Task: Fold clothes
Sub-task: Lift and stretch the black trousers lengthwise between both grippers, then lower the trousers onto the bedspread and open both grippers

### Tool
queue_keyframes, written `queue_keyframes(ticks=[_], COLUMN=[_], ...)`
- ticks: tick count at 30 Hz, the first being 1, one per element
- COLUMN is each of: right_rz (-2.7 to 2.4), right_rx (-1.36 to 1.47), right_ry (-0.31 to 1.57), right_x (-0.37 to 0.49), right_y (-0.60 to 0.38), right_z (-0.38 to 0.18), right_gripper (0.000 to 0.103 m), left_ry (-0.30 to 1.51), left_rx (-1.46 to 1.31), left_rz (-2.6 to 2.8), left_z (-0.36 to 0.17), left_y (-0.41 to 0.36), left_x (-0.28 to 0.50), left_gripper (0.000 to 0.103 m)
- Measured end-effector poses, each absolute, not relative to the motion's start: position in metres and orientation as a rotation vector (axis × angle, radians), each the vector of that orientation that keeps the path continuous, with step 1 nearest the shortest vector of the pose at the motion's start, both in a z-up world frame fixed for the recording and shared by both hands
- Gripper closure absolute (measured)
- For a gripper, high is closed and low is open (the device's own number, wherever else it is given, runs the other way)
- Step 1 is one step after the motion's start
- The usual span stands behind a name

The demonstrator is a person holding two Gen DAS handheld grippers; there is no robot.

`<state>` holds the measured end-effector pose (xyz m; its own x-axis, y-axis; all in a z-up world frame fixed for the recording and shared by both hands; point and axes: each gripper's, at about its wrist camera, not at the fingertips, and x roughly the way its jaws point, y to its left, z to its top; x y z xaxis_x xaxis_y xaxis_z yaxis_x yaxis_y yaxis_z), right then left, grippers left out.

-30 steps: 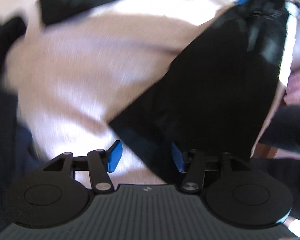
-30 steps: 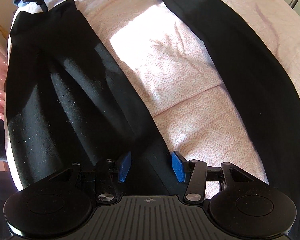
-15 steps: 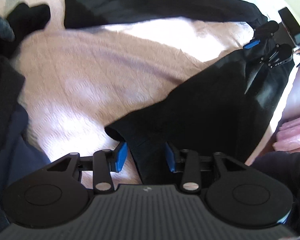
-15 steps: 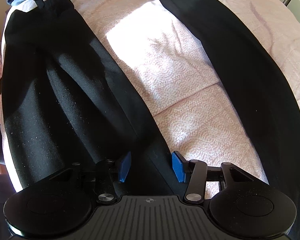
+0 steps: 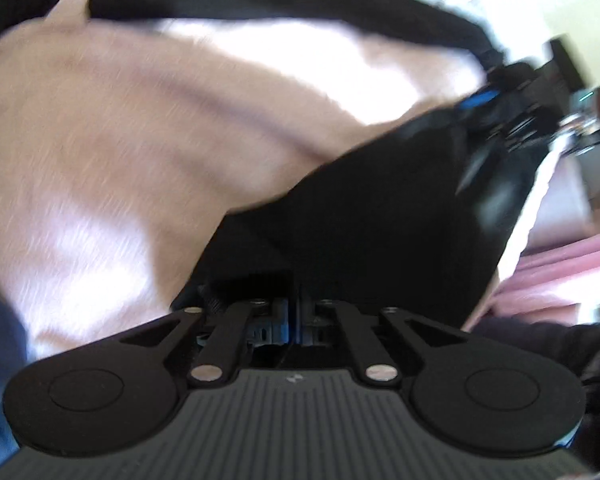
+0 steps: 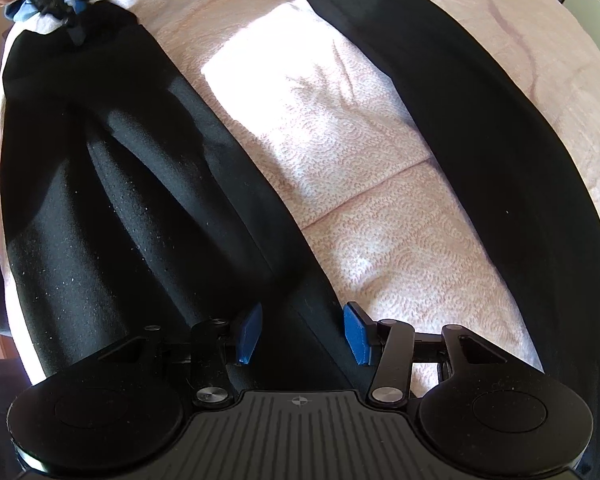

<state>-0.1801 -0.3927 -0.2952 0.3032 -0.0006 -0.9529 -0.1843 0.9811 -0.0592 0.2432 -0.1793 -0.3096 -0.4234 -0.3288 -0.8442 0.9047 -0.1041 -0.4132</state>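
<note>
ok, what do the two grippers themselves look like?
Both match: the left gripper and right gripper have black linkage arms with silver pivot pins, blue finger pads, two round black discs and a grey ribbed body with a small centre mark. No cables or sleeves visible.

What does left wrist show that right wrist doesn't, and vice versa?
Left wrist only: the left tool shut on the edge of the black trousers, and pink fabric at the right edge; the picture is motion-blurred.

Right wrist only: the right tool open, blue pads either side of the trousers' dark band, and a seam across the pink bedspread, sharp.

Both: black trousers with legs spread apart on the sunlit bedspread, and each view catches the opposite tool at the garment's far end.
</note>
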Motion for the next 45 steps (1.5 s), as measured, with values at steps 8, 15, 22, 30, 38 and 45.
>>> queue_keyframes(ticks=[8, 15, 22, 30, 38, 45], right_rz=[0.01, -0.104, -0.348, -0.553, -0.635, -0.657], right_rx=[-0.143, -0.134, -0.076, 0.186, 0.28, 0.314], right_ry=[1.205, 1.213, 1.19, 1.214, 1.193, 1.178], right_x=[-0.193, -0.191, -0.213, -0.262, -0.289, -0.301], right_y=[-0.405, -0.413, -0.422, -0.426, -0.418, -0.407], right_z=[-0.282, -0.287, -0.279, -0.28, -0.278, -0.27], right_gripper=[0.054, 0.053, 0.052, 0.052, 0.051, 0.051], left_ry=[1.083, 1.088, 1.103, 0.978, 1.094, 1.006], left_rx=[0.43, 0.484, 0.497, 0.39, 0.545, 0.644], left_rz=[-1.494, -1.409, -1.343, -1.347, -1.226, -1.136], left_z=[-0.272, -0.291, -0.295, -0.264, -0.296, -0.289], left_y=[-0.179, -0.185, -0.175, -0.17, -0.164, -0.167], left_x=[0.299, 0.301, 0.303, 0.298, 0.297, 0.3], left_gripper=[0.102, 0.102, 0.101, 0.101, 0.1, 0.087])
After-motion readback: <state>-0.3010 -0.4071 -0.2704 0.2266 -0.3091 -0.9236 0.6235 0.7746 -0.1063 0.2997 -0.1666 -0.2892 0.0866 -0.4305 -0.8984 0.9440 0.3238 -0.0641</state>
